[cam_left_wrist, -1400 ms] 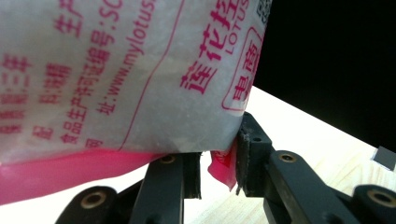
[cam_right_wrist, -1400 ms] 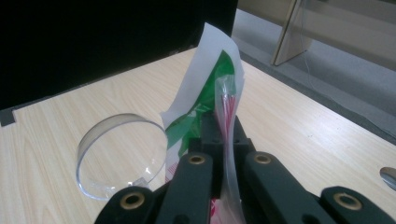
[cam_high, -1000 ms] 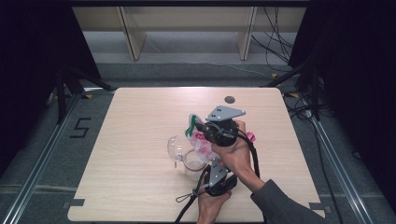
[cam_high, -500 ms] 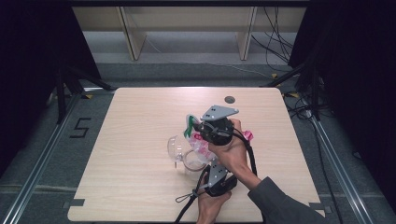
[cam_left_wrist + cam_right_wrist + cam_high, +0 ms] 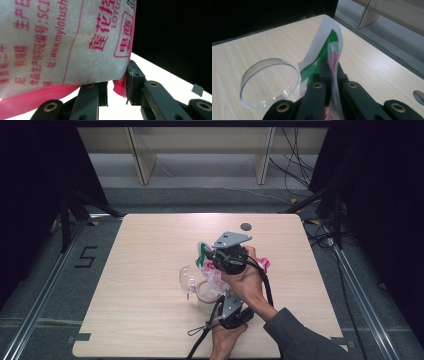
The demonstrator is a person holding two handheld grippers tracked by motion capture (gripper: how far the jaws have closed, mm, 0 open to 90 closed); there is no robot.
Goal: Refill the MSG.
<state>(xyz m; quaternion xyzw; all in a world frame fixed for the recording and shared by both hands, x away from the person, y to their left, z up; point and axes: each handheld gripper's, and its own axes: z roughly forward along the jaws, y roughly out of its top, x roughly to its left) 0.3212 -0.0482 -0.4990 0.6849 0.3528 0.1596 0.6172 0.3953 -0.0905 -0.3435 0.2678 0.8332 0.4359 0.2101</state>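
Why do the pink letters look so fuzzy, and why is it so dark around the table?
In the left gripper view the white plastic bag with pink print sits too close, so its letters blur. In the right gripper view the clear round plastic lid catches pale glare on its rim, and the black jaws look soft. In the high view the light wooden table is lit, with black surroundings.

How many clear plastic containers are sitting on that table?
2: a lidded jar left of the bag, and an open cup beside it, nearer the person. The bag may hide others.
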